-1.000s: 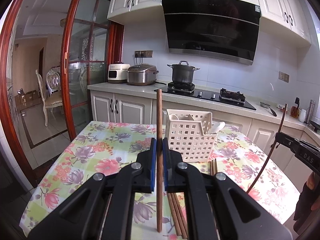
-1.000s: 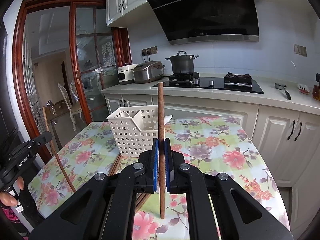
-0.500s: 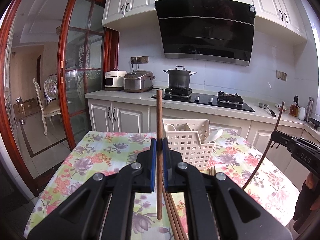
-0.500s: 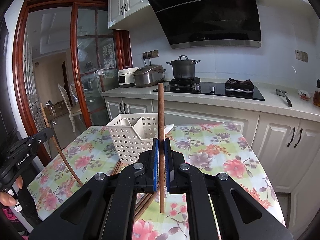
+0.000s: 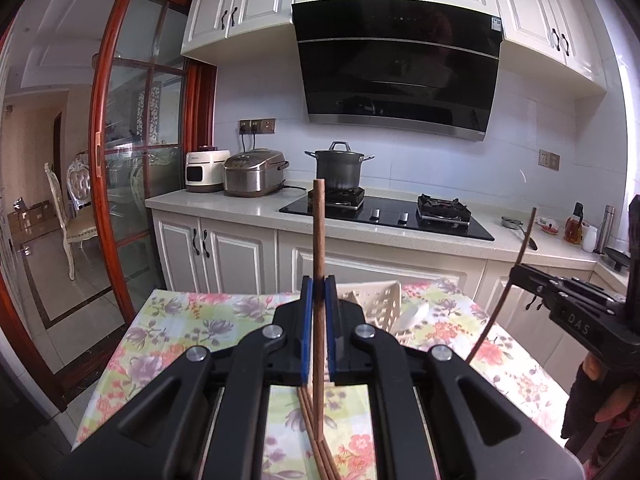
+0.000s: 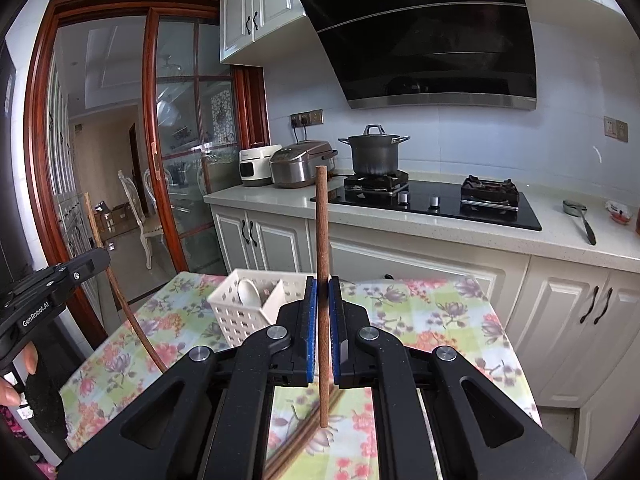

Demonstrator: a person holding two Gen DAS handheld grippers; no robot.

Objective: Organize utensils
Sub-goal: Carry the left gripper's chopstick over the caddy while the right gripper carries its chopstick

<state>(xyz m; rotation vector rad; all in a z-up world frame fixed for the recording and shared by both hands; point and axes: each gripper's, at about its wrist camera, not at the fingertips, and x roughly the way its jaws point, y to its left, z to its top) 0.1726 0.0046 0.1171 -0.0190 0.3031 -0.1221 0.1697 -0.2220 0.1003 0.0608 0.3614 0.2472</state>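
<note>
My left gripper [image 5: 319, 292] is shut on a brown wooden chopstick [image 5: 319, 240] that stands upright between its blue pads, lifted above the floral table [image 5: 180, 328]. My right gripper [image 6: 323, 292] is shut on a second upright chopstick [image 6: 321, 232]. A white perforated utensil basket [image 6: 240, 316] with a white spoon [image 6: 248, 292] inside stands at the table's far side, beyond both grippers; it also shows behind the left gripper as the basket [image 5: 376, 300]. More chopsticks [image 5: 316, 440] lie flat on the table under the left gripper. Each view shows the other gripper at its edge.
A kitchen counter [image 5: 248, 208] with a rice cooker [image 5: 256, 172], a pot [image 5: 340, 168] on the black hob and a range hood runs behind the table. A glass sliding door [image 5: 136, 160] stands at the left. A hand [image 6: 16, 376] holds the left tool.
Both grippers have risen with their chopsticks; the table and basket now sit lower in both views. The jaws stayed shut.
</note>
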